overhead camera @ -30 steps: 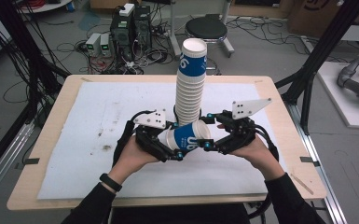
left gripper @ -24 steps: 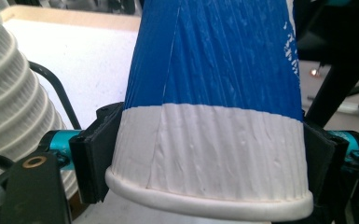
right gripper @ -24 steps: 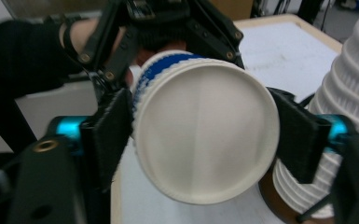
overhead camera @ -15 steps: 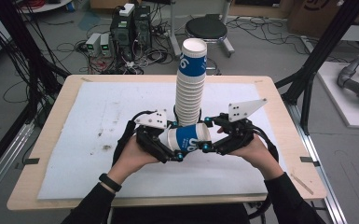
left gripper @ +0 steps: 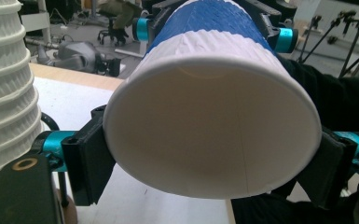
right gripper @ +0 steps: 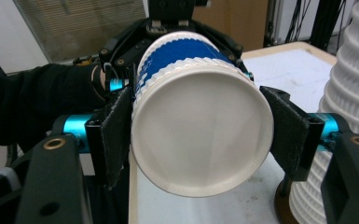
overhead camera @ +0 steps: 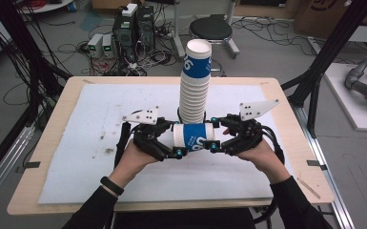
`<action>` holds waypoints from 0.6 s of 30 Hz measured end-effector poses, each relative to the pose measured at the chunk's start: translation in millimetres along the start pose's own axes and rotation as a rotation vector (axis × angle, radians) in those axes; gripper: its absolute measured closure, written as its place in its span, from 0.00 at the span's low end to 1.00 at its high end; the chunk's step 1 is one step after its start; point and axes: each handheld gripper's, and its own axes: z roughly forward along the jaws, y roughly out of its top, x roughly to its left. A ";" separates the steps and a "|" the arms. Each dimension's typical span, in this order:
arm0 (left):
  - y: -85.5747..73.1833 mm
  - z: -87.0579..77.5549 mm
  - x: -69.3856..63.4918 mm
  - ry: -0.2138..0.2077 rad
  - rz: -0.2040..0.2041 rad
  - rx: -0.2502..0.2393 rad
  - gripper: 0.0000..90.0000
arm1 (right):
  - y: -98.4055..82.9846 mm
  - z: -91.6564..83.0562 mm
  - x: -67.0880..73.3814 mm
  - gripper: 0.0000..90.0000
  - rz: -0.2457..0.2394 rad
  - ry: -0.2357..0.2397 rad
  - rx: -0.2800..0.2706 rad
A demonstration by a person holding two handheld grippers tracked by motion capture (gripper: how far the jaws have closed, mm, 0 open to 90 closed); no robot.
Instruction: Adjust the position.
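A tall stack of cups point(overhead camera: 194, 83) stands upright on the white mat point(overhead camera: 76, 143) of the table point(overhead camera: 43, 138). Just in front of it, a blue-and-white paper cup point(overhead camera: 193, 136) lies sideways above the mat, between both tools. The left gripper point(overhead camera: 175, 151), whose jaws have just been closing, clamps its wide open rim; the right gripper point(overhead camera: 213, 145) clamps its narrower closed base. The cup's wall is ribbed.

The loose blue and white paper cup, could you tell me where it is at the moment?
In the high view the paper cup lies on its side at mid-table, between the left tongs and the right tongs, just in front of the upright cup stack.
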 end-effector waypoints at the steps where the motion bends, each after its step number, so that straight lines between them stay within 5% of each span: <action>1: 0.6 -0.4 -0.2 0.002 0.005 0.009 0.20 | -0.3 0.6 -0.1 0.32 -0.005 -0.001 0.005; 7: 5.8 -1.7 -1.9 0.023 0.020 0.095 0.22 | 1.5 0.5 2.9 0.25 -0.047 -0.042 0.054; 12: 9.2 0.9 -4.6 0.047 0.049 0.201 0.22 | 3.4 8.4 10.7 0.24 -0.120 -0.072 0.191; 18: 9.7 2.0 -5.7 0.055 0.055 0.215 0.22 | -0.5 15.8 9.6 0.31 -0.138 -0.095 0.243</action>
